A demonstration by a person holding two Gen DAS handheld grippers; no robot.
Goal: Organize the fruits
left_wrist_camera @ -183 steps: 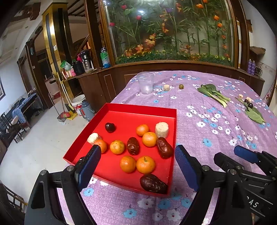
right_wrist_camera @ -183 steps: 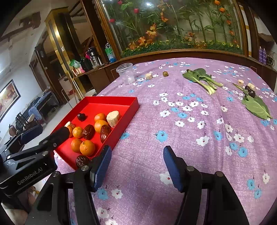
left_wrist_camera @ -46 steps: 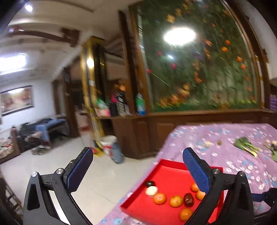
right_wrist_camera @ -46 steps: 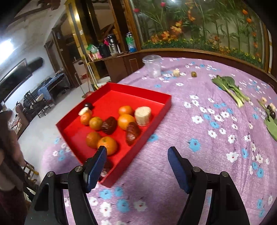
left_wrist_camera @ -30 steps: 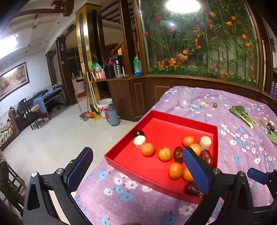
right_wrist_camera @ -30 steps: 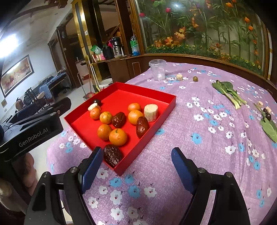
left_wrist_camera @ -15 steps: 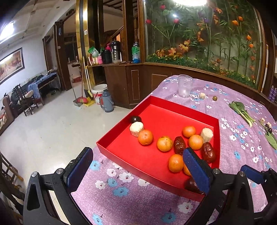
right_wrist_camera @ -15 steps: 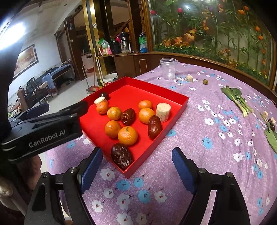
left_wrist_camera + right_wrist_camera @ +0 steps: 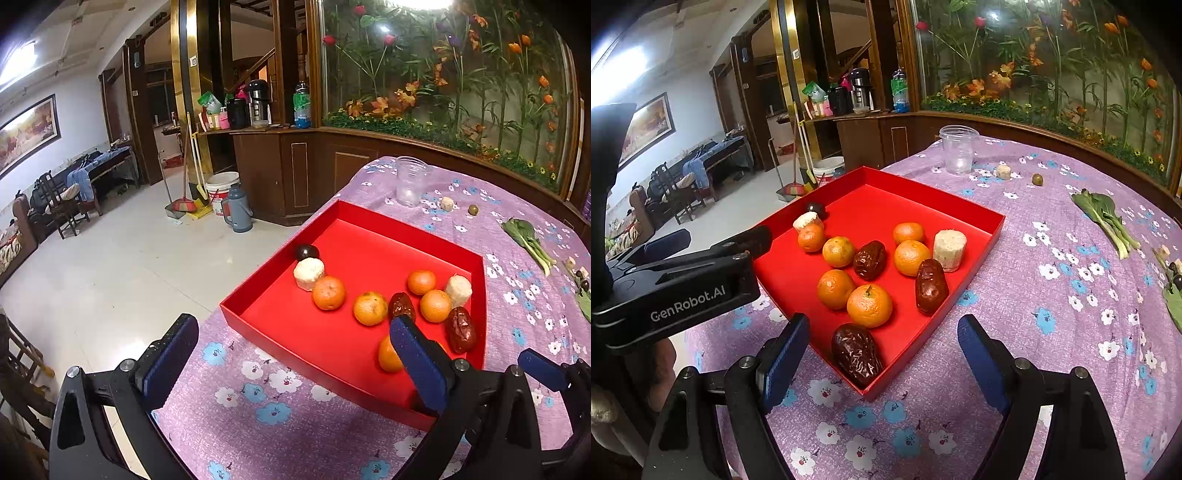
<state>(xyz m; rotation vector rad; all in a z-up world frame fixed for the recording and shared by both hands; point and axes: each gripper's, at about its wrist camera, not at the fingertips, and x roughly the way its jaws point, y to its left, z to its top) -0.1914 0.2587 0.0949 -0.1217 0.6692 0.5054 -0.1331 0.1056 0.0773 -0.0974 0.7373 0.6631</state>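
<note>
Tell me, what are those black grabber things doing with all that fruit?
A person holds two grabbers over a purple flowery tablecloth. Both the left gripper and the right gripper are open and empty. Oranges, dates and other bits sit mixed in a red tray. Nothing is picked up.

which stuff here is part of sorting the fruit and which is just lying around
For the job:
- red tray
- six oranges, e.g.
- three wrinkled dates, e.g.
- dark plum
- two pale cut chunks in the tray, e.g.

Lying about:
- clear cup
- leafy greens
- small green fruit and pale chunk on the cloth
</note>
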